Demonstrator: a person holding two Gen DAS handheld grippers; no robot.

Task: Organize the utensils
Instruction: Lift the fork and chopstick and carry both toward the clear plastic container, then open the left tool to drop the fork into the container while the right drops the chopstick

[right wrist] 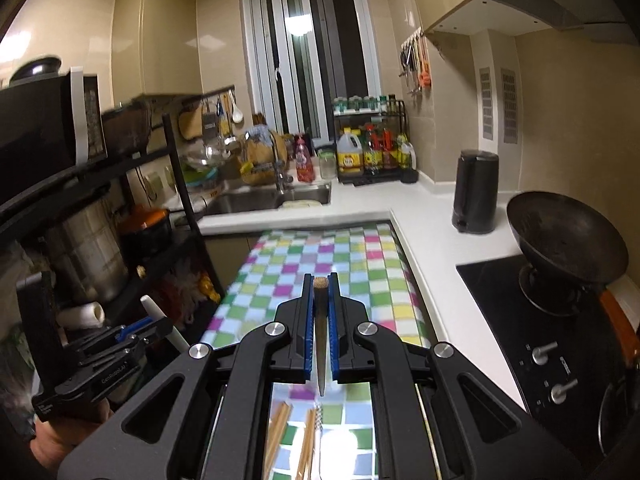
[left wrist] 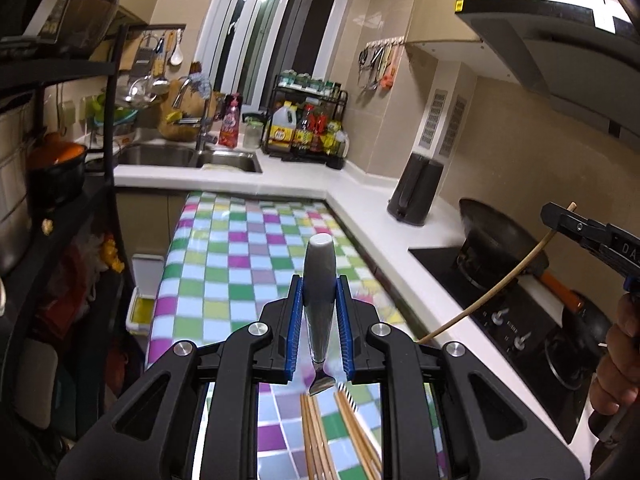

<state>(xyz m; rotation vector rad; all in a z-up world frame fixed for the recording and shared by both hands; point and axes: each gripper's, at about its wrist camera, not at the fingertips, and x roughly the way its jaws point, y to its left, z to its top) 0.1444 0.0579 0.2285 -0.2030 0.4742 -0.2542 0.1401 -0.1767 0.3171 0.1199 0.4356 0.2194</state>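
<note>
Grey-handled fork (left wrist: 318,280) is clamped in left tool (left wrist: 319,292), bamboo chopstick (right wrist: 320,344) in right tool (right wrist: 320,292), both above checkered counter (left wrist: 240,248). Slip risk is judged: thin chopstick, narrow grip.

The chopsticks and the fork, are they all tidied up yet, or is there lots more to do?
Not tidy yet. Nothing looks put away. The left gripper is clamped on a grey-handled fork, and the right gripper is clamped on one chopstick. More chopsticks lie loose on the checkered tablecloth below, waiting to be gathered. No holder for them shows here.
</note>
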